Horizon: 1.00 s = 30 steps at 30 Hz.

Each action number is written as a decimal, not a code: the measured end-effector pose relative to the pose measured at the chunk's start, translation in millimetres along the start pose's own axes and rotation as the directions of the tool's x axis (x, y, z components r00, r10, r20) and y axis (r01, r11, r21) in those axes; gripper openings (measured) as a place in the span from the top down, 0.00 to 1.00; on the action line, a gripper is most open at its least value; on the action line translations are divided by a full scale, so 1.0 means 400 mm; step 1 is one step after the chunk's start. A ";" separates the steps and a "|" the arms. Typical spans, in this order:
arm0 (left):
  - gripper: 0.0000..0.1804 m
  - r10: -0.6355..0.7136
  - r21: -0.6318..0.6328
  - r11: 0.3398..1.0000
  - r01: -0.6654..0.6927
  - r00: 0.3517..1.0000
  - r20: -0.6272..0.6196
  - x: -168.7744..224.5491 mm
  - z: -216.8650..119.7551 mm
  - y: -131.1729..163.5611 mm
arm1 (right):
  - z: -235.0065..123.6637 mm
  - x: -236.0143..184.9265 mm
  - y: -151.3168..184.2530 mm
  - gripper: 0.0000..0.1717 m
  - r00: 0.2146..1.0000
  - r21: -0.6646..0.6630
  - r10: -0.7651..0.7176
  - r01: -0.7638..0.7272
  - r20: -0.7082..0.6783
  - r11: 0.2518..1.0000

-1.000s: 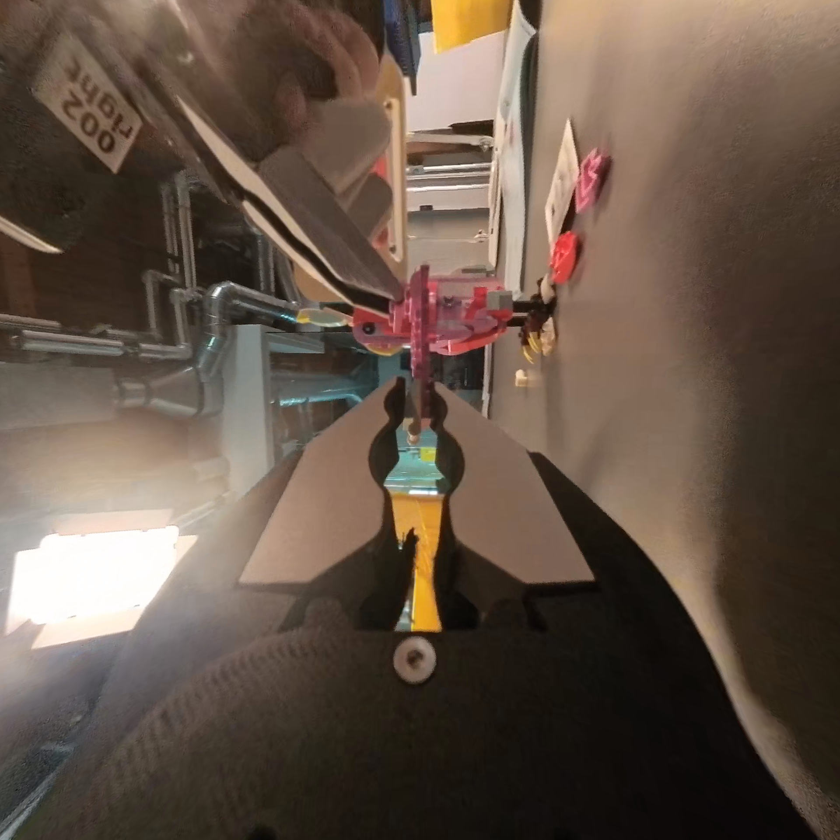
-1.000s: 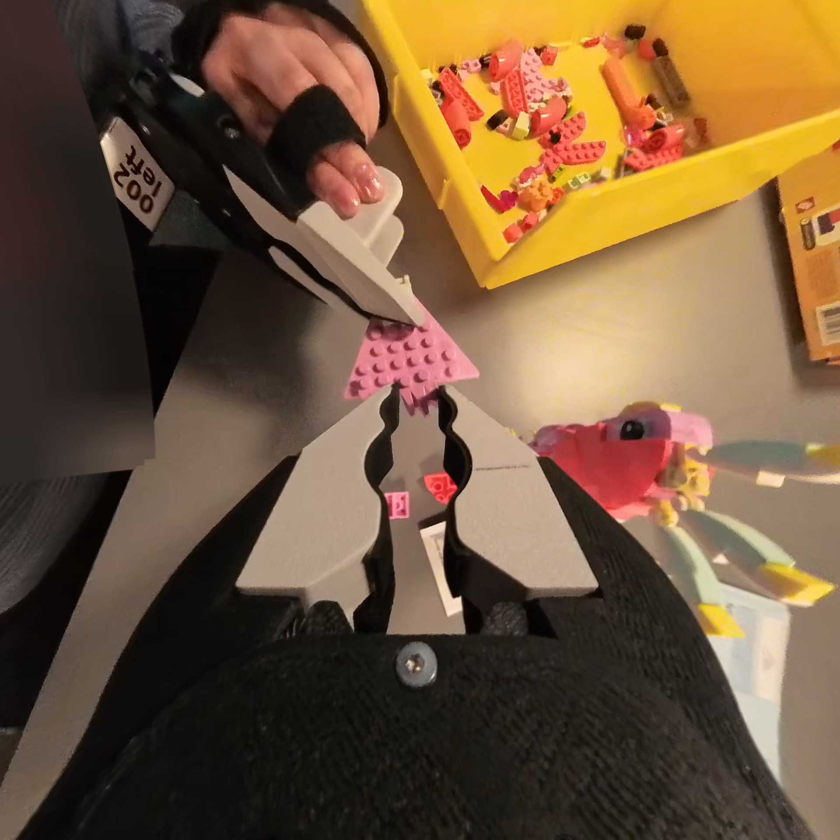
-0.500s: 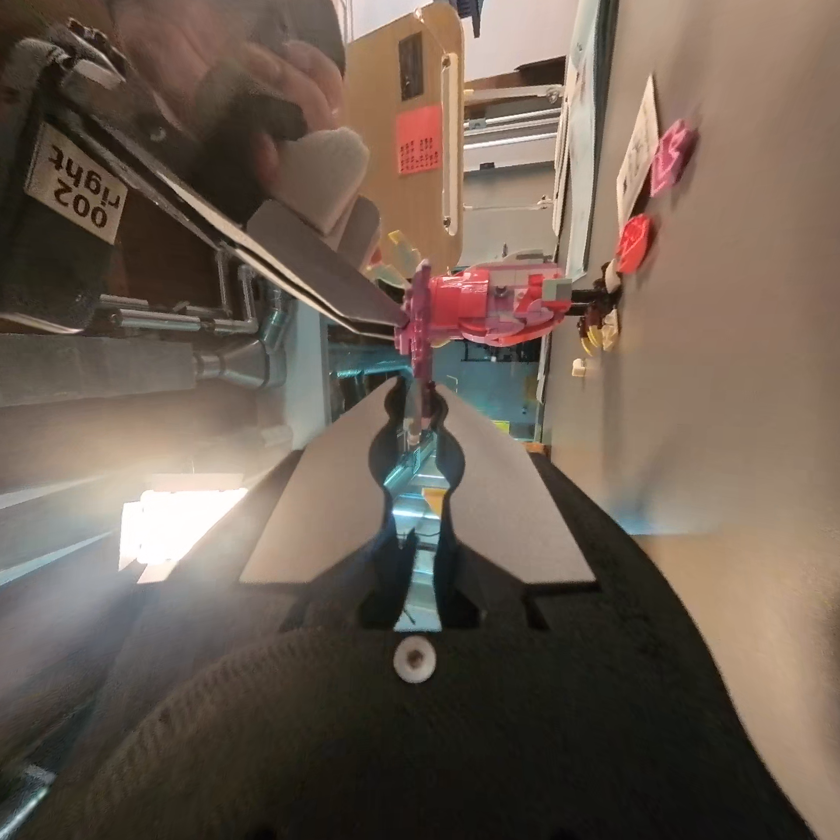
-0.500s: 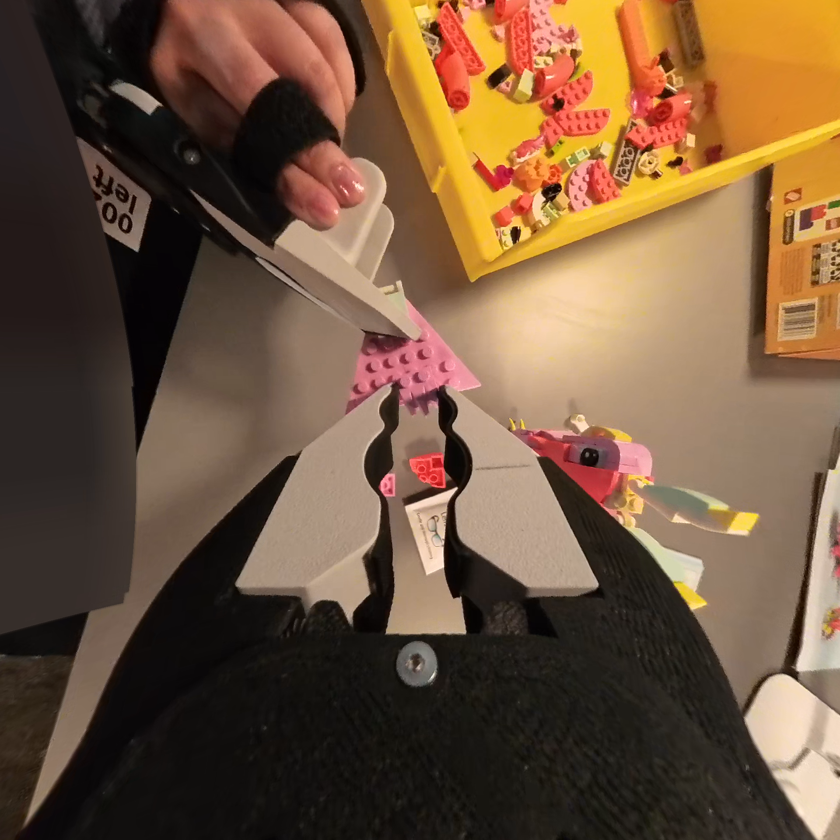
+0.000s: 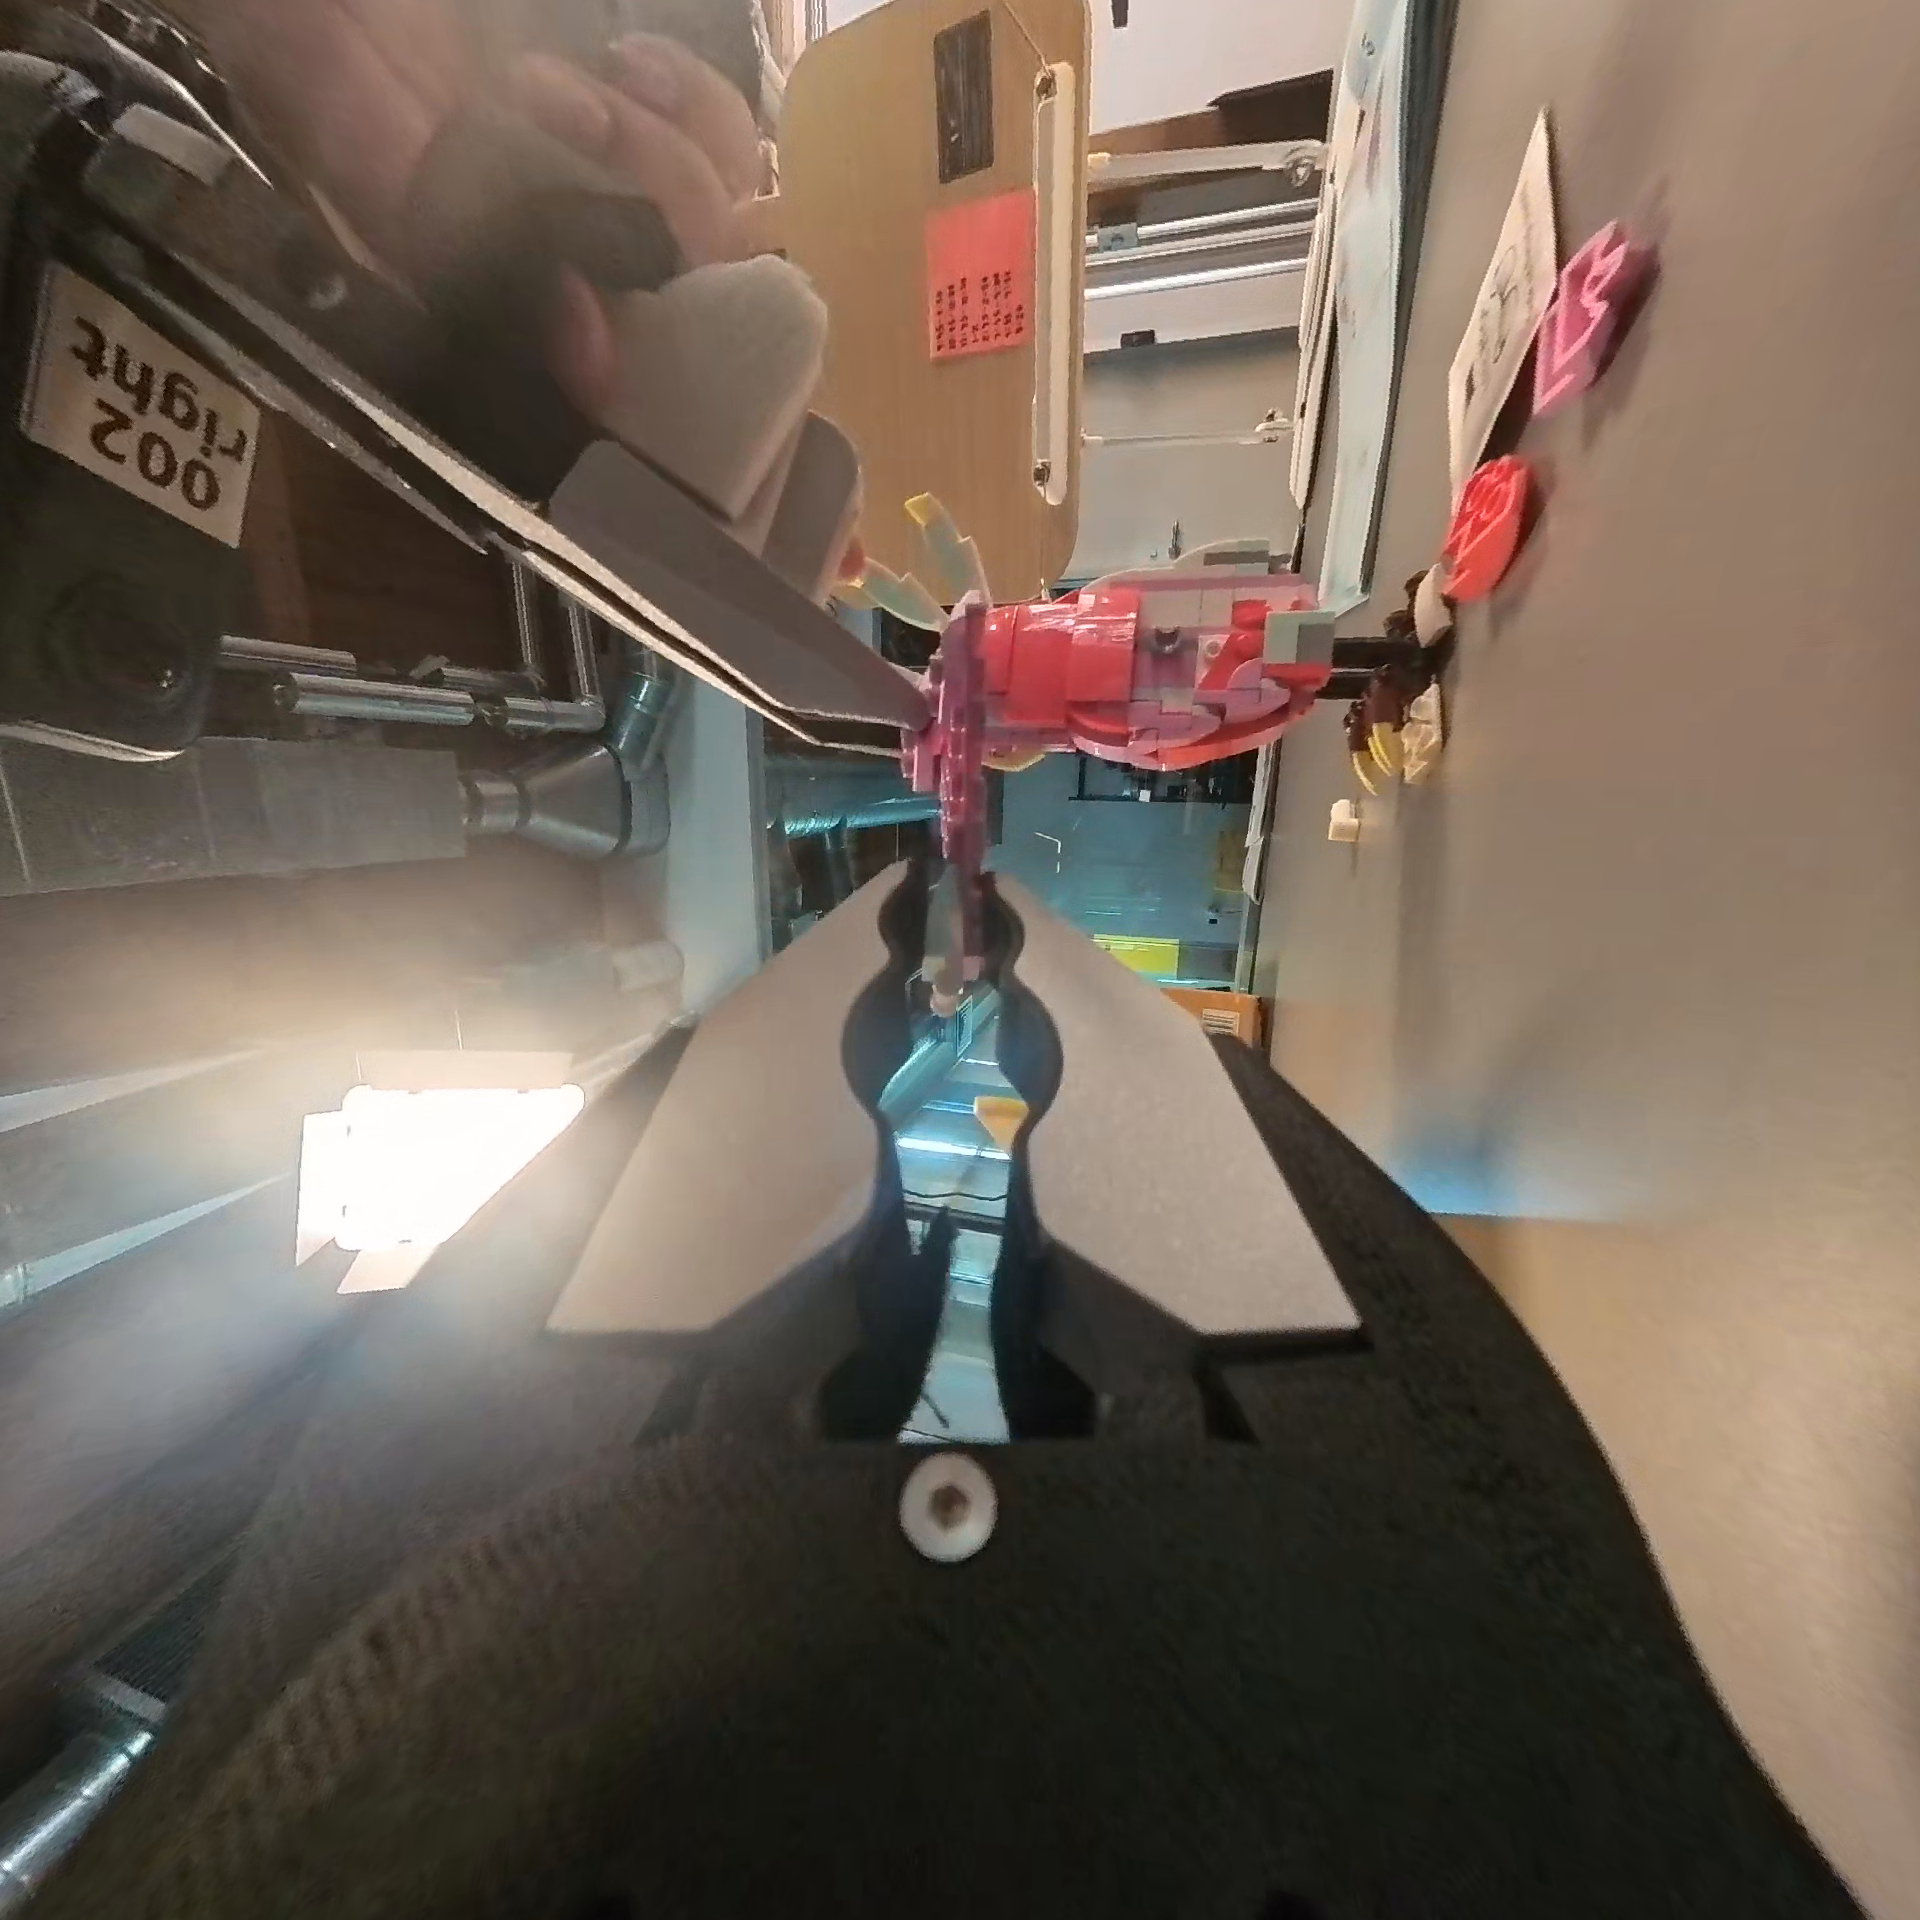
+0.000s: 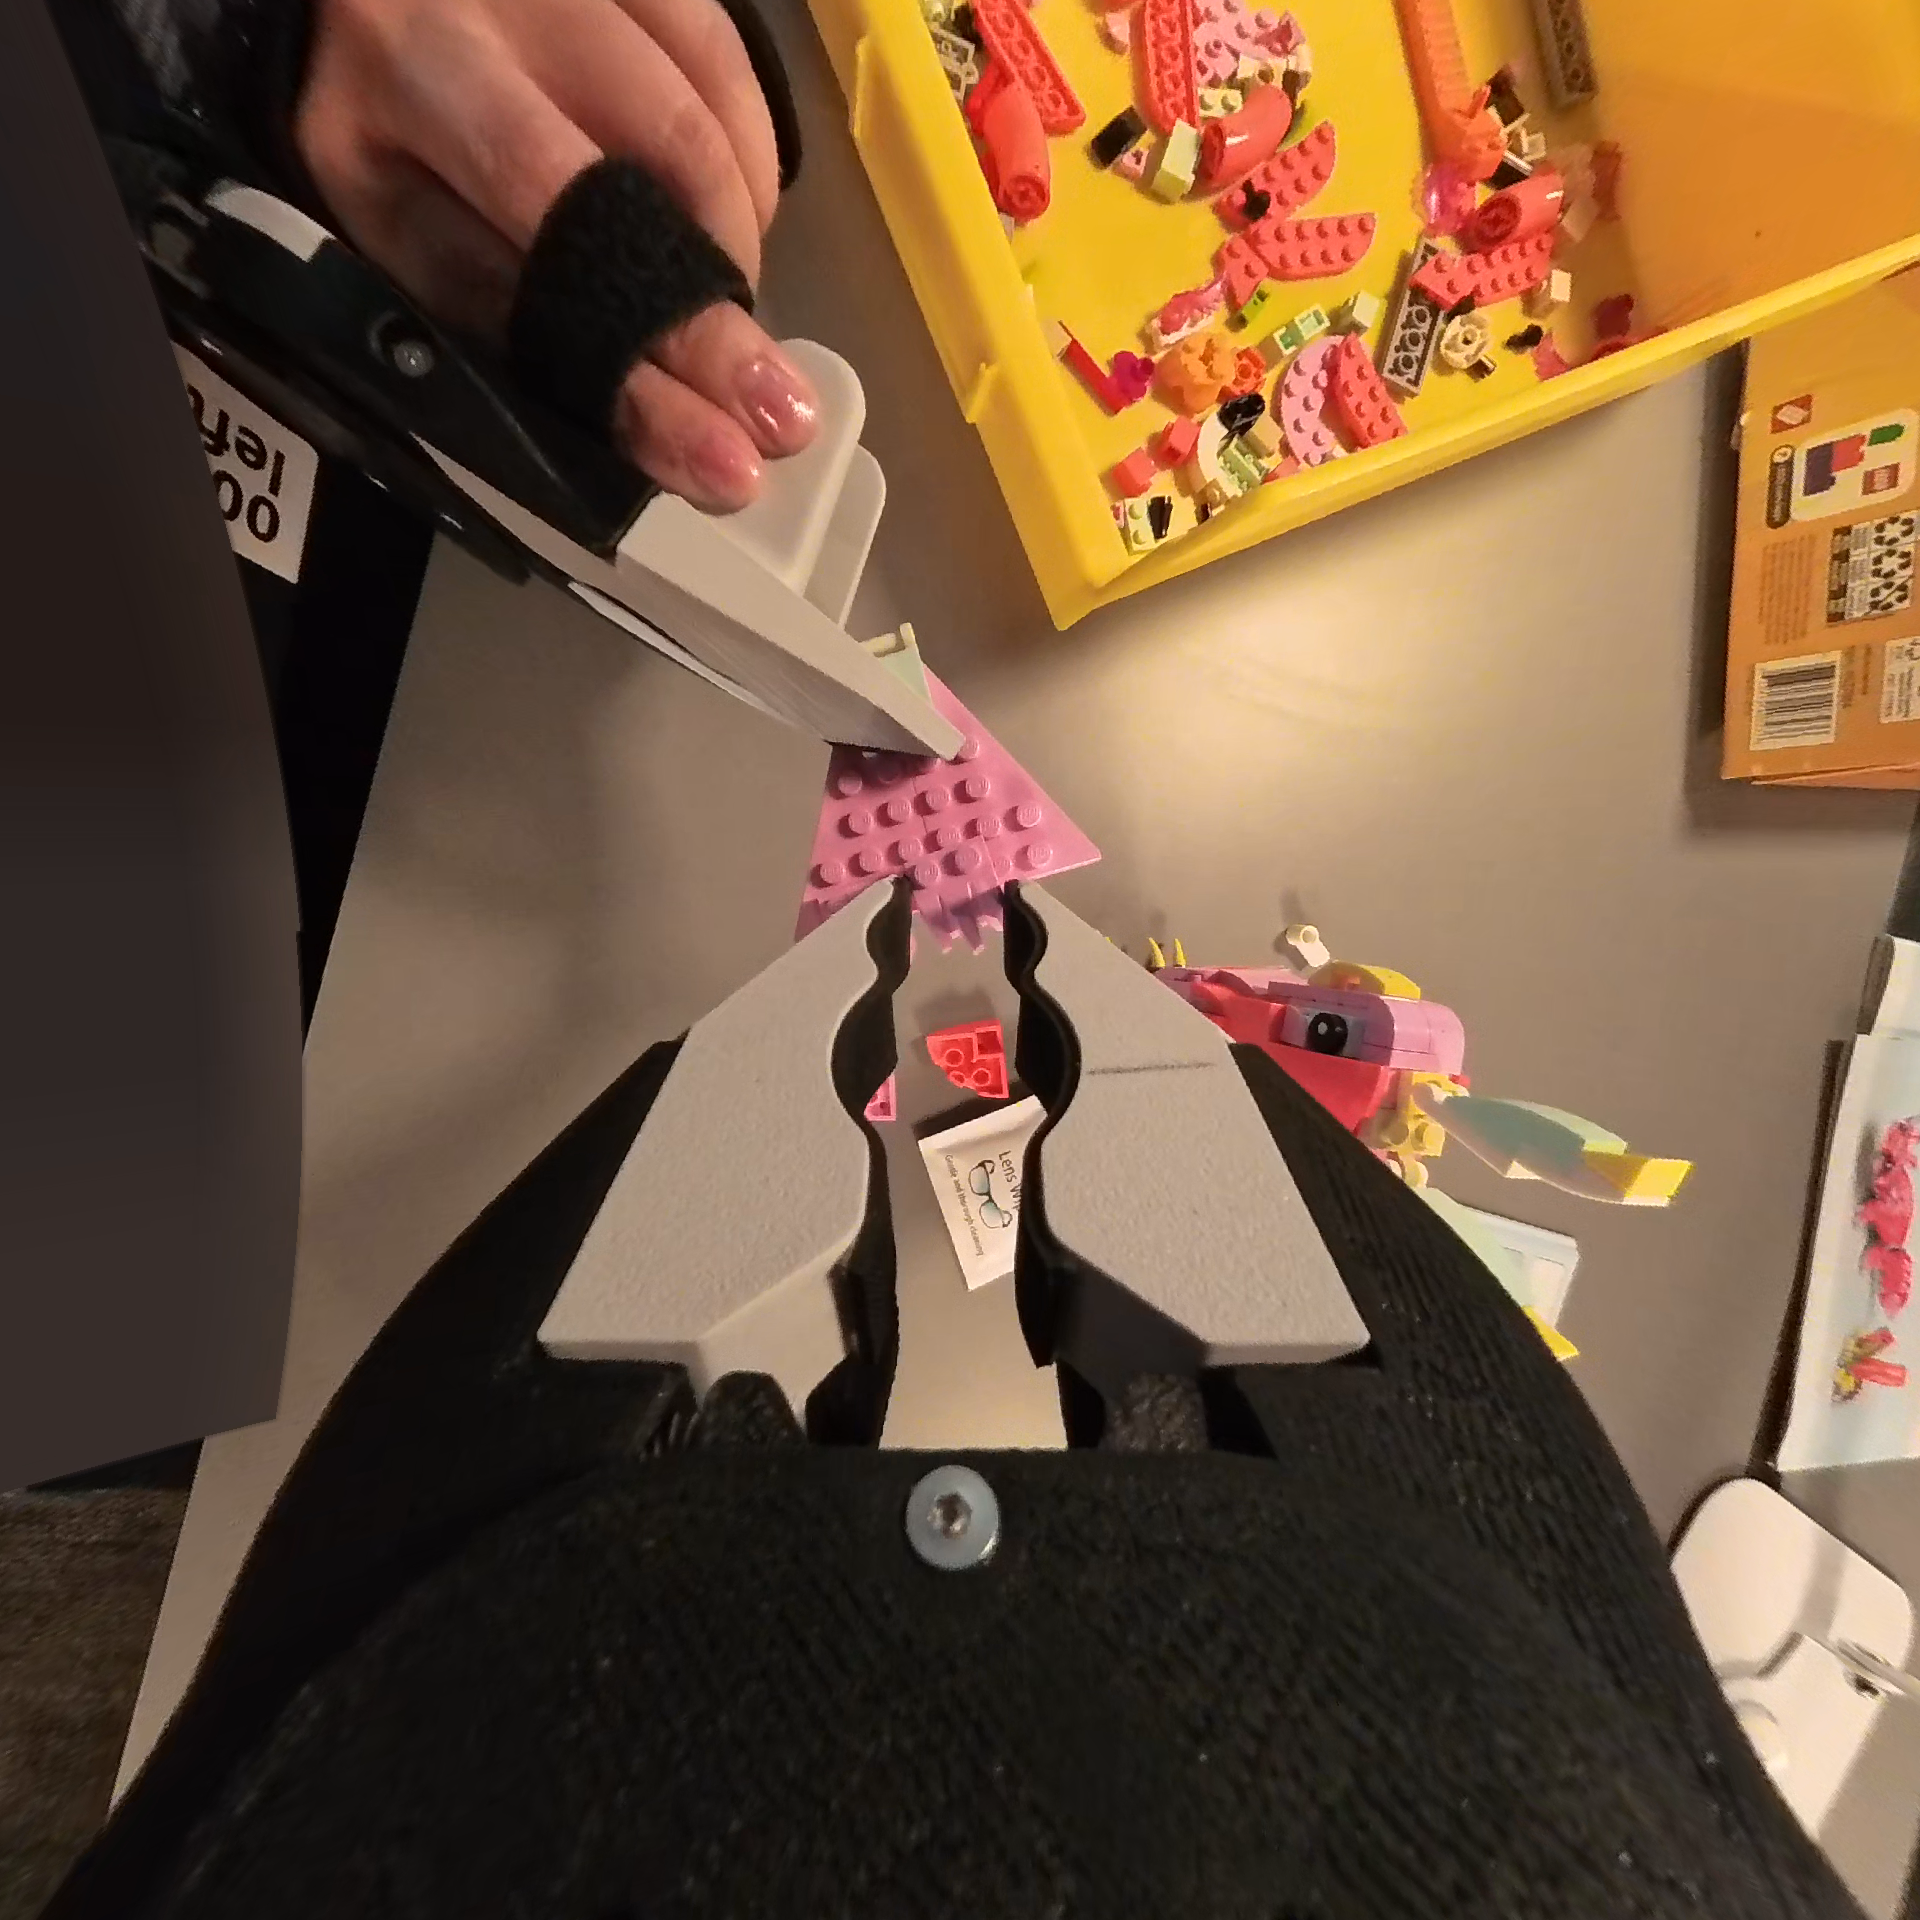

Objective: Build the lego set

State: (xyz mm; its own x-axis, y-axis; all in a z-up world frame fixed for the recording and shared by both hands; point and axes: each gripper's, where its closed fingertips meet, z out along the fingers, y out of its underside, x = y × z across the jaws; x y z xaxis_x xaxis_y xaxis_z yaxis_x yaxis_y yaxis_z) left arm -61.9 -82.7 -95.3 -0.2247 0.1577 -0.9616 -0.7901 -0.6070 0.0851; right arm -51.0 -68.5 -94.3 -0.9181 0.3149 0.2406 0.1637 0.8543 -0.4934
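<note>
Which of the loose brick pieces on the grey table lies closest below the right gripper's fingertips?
The coral-red rounded plate, seen between the right gripper fingers; the small pink piece sits farther back, half hidden.

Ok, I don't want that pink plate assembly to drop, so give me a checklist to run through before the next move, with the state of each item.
1. Left gripper shut on the pink plate assembly at its top corner: ok.
2. Right gripper clamping the plate's lower toothed end: ok, both fingertips touch it.
3. Plate held above the grey table, not resting on it: ok.
4. Brick bird model apart from both grippers: ok.
5. Yellow bin out of the way: ok.
6. How firm either grip is: cannot tell.
</note>
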 end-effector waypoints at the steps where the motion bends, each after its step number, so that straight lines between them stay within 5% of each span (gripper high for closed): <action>1: 0.96 -0.002 -0.001 1.000 0.002 1.000 -0.001 0.000 0.001 0.000 | 0.000 0.000 0.000 0.90 1.000 -0.003 0.001 -0.001 0.001 1.000; 12: 0.96 -0.009 -0.008 1.000 0.009 1.000 -0.005 0.002 0.002 0.004 | -0.001 0.001 -0.007 0.89 1.000 0.000 0.007 -0.007 0.008 1.000; 19: 0.96 -0.055 -0.018 0.998 0.055 0.998 -0.034 0.009 0.006 0.015 | -0.022 -0.012 -0.012 0.63 0.977 0.090 -0.158 0.172 -0.143 0.981; 25: 0.96 -0.076 -0.025 0.997 0.074 0.996 -0.056 0.017 0.007 0.018 | 0.031 -0.020 0.024 0.59 0.696 -0.141 -0.508 0.515 -0.507 0.846; 30: 0.96 -0.080 -0.019 0.997 0.079 0.995 -0.067 0.021 0.006 0.015 | 0.049 -0.003 0.020 0.60 0.519 -0.262 -0.592 0.574 -0.617 0.776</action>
State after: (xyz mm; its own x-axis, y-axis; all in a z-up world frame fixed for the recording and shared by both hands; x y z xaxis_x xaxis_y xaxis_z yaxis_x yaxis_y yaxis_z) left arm -69.8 -83.0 -102.3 -0.1221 0.1531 -0.9806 -0.7944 -0.6073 0.0041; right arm -55.5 -70.3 -115.1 -0.3505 -0.0870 0.9325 -0.3057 0.9518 -0.0261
